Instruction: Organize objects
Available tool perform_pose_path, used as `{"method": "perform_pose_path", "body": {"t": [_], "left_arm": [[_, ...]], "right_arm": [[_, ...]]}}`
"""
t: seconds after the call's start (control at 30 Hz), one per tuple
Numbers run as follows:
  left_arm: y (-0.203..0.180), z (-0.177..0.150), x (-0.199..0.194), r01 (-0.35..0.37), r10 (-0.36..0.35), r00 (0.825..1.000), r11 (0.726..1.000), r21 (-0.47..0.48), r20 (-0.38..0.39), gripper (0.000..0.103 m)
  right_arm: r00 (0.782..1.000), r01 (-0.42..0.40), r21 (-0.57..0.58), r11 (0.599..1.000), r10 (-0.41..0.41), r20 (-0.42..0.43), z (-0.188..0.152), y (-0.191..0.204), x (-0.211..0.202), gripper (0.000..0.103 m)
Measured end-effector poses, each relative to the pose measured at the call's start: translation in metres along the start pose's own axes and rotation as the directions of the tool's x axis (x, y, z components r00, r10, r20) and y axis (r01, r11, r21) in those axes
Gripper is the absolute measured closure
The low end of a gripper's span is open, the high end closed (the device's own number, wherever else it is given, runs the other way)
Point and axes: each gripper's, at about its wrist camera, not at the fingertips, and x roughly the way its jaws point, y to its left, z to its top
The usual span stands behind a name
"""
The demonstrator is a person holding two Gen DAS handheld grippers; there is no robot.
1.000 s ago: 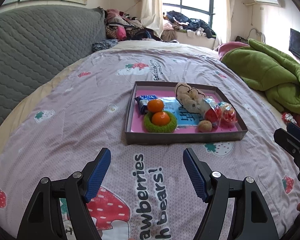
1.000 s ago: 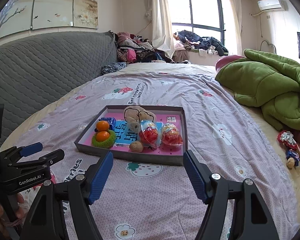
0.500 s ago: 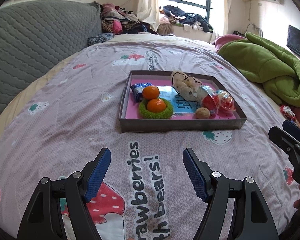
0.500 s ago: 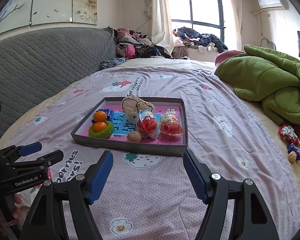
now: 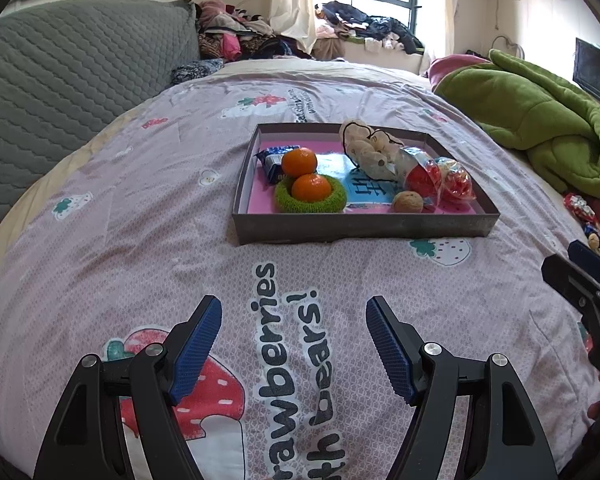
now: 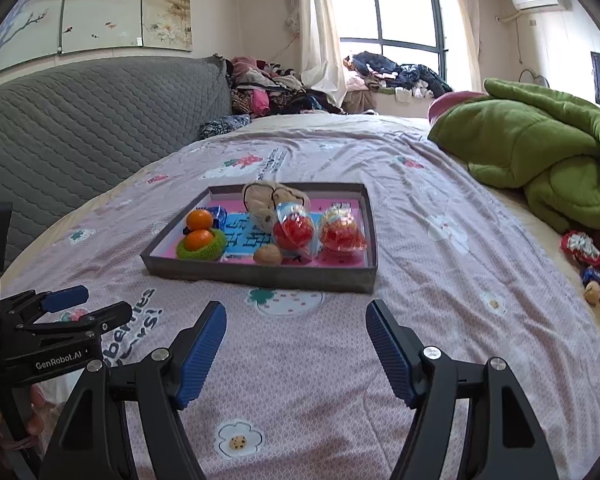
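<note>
A grey box tray (image 5: 360,227) (image 6: 260,276) with a pink floor sits on the bedspread. It holds two oranges (image 5: 299,162) (image 6: 199,220), one in a green knitted ring (image 5: 312,200), a blue snack packet (image 5: 274,158), a plush toy (image 5: 370,148) (image 6: 262,200), a walnut (image 5: 408,202) (image 6: 267,255) and two red wrapped balls (image 5: 440,178) (image 6: 320,232). My left gripper (image 5: 294,340) is open and empty, short of the tray. My right gripper (image 6: 296,340) is open and empty, also short of the tray.
A green blanket (image 5: 540,128) (image 6: 540,152) is heaped at the right. Small wrapped items (image 6: 584,256) lie at the bed's right edge. A grey quilted headboard (image 6: 80,132) stands at the left. Piled clothes (image 6: 268,92) lie at the far end.
Both grippers have moved closer to the tray, which now looks larger in both views. Both stay open and empty.
</note>
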Motion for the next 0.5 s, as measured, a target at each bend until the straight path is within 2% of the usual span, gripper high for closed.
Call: {"method": "perform_pose_path", "body": {"t": [0.5], "left_arm": [[0.001,-0.009,0.005,0.0,0.0,1.0,1.0,0.004,0.025,0.027]], "right_arm": [[0.999,0.028,0.016,0.999,-0.028,-0.029,-0.02,-0.008,0.011,0.031]]}}
